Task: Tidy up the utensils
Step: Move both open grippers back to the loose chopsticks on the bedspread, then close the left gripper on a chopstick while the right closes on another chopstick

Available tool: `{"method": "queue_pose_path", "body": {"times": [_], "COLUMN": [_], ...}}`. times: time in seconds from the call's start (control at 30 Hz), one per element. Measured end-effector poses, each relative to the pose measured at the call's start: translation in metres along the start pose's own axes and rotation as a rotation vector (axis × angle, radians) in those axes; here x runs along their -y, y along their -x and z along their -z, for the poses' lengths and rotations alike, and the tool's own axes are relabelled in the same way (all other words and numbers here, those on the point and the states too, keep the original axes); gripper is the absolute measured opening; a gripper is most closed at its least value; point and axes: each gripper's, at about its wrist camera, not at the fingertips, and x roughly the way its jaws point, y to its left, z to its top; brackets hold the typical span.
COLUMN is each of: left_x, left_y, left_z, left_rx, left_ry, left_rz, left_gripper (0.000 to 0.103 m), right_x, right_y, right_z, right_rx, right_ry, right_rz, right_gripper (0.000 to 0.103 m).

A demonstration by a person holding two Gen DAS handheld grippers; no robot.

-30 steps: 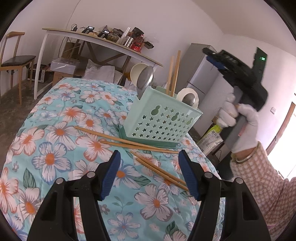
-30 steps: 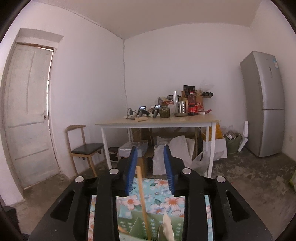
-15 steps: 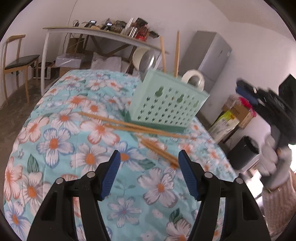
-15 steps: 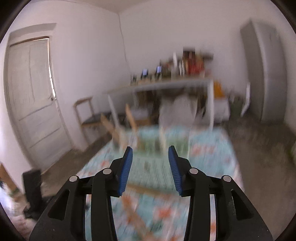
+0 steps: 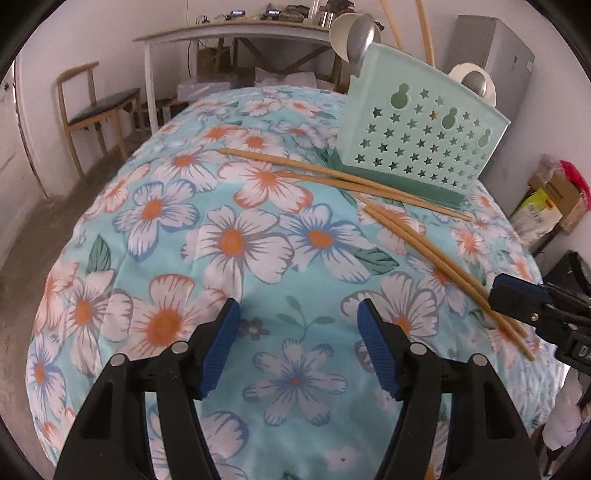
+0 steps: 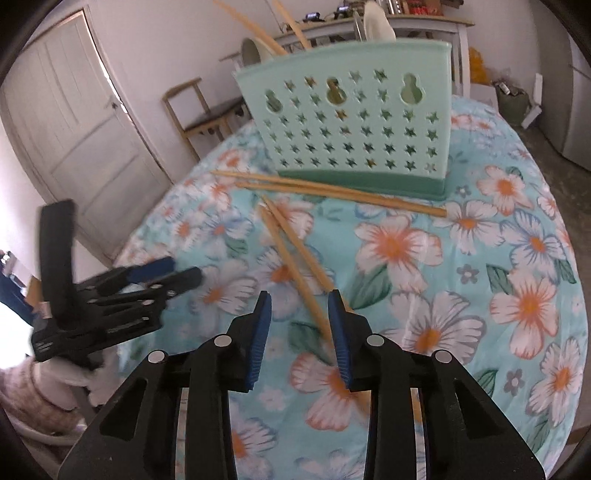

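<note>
A mint green utensil holder (image 5: 424,136) (image 6: 354,122) stands on the floral tablecloth, with spoons (image 5: 364,33) and chopsticks upright in it. Two loose chopsticks (image 5: 332,175) (image 6: 332,190) lie along its base. Another pair (image 5: 443,258) (image 6: 295,251) lies slanted nearer me. My right gripper (image 6: 299,306) (image 5: 517,299) hovers low over the near end of that pair. Its jaws are closing with one chopstick lying between them, and the pads are not pressing on it. My left gripper (image 5: 297,321) (image 6: 166,273) hangs over bare cloth, its jaws opening and nothing between them.
The round table (image 5: 110,229) drops away on all sides. Behind it stand a wooden chair (image 5: 96,103), a cluttered white side table (image 5: 236,33) and a grey fridge (image 5: 509,55). Boxes (image 5: 554,199) sit by the right wall, a white door (image 6: 74,110) at the left.
Both grippers tipped down toward the table. The right one dropped from above the holder to the loose slanted chopsticks. The left one sank a little and its jaws spread slightly.
</note>
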Motion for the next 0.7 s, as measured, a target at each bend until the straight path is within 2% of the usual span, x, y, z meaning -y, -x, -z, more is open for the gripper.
{"method": "queue_pose_path", "body": {"times": [0.1, 0.17, 0.33, 0.43, 0.57, 0.7], "left_x": [0.002, 0.003, 0.008, 0.01, 0.011, 0.014], "left_y": [0.0, -0.001, -0.004, -0.006, -0.006, -0.008], "left_z": [0.003, 0.002, 0.001, -0.001, -0.001, 0.0], "left_rx": [0.004, 0.005, 0.006, 0.003, 0.006, 0.009], "left_ry": [0.006, 0.02, 0.029, 0.029, 0.044, 0.033], "left_rz": [-0.017, -0.019, -0.023, -0.027, -0.019, -0.018], "left_gripper": [0.074, 0.076, 0.083, 0.084, 0.086, 0.093], "right_x": [-0.003, -0.003, -0.003, 0.007, 0.009, 0.01], "right_y": [-0.012, -0.01, -0.004, -0.006, -0.004, 0.004], "right_z": [0.003, 0.017, 0.019, 0.021, 0.028, 0.032], "right_rx": [-0.04, -0.048, -0.02, -0.031, -0.046, -0.038], "right_ry": [0.015, 0.037, 0.044, 0.021, 0.01, 0.006], "right_rz": [-0.012, -0.027, -0.049, -0.043, -0.081, -0.105], "right_gripper": [0.028, 0.028, 0.028, 0.028, 0.029, 0.029]}}
